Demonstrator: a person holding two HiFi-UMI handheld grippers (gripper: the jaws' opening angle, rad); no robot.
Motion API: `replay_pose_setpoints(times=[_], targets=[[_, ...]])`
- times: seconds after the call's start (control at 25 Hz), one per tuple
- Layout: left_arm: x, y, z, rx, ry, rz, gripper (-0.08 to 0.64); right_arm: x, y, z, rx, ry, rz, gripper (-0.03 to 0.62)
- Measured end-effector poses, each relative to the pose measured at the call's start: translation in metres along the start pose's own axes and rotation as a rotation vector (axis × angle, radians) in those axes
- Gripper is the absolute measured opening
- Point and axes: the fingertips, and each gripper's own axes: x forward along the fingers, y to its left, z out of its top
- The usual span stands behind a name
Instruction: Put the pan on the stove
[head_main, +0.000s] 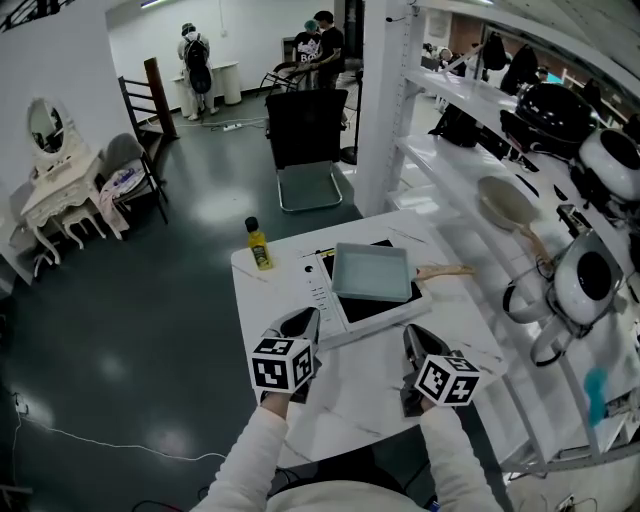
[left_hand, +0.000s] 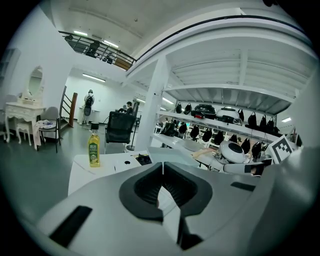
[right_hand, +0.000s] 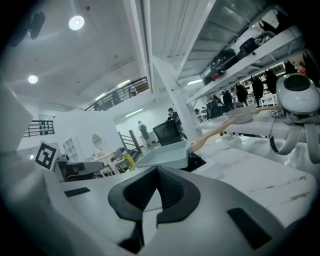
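Observation:
A square pale grey-blue pan with a wooden handle sits on the black-and-white stove at the middle of the white table. The handle points right. My left gripper is at the stove's near left corner, and my right gripper is just in front of its near right corner. Both are shut with nothing between the jaws. In the right gripper view the pan lies ahead of the shut right gripper. In the left gripper view the left gripper is shut in front of the pan.
A yellow oil bottle stands at the table's far left corner. White shelving on the right holds another pan and round white devices. A black chair stands beyond the table, and people stand far back.

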Motion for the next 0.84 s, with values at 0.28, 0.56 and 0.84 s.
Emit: replay_pose_setpoints(times=[0.28, 0.56, 0.84], targets=[[-0.015, -0.012, -0.008, 0.012, 0.003, -0.009, 0.028, -0.017, 0.009, -0.014, 0.012, 0.006, 0.004, 0.026], [-0.024, -0.022, -0.01, 0.021, -0.001, -0.01, 0.028, -0.03, 0.015, -0.017, -0.001, -0.002, 0.013, 0.026], [-0.034, -0.029, -0.014, 0.028, 0.003, -0.014, 0.028, -0.038, 0.022, -0.023, -0.002, 0.003, 0.02, 0.026]])
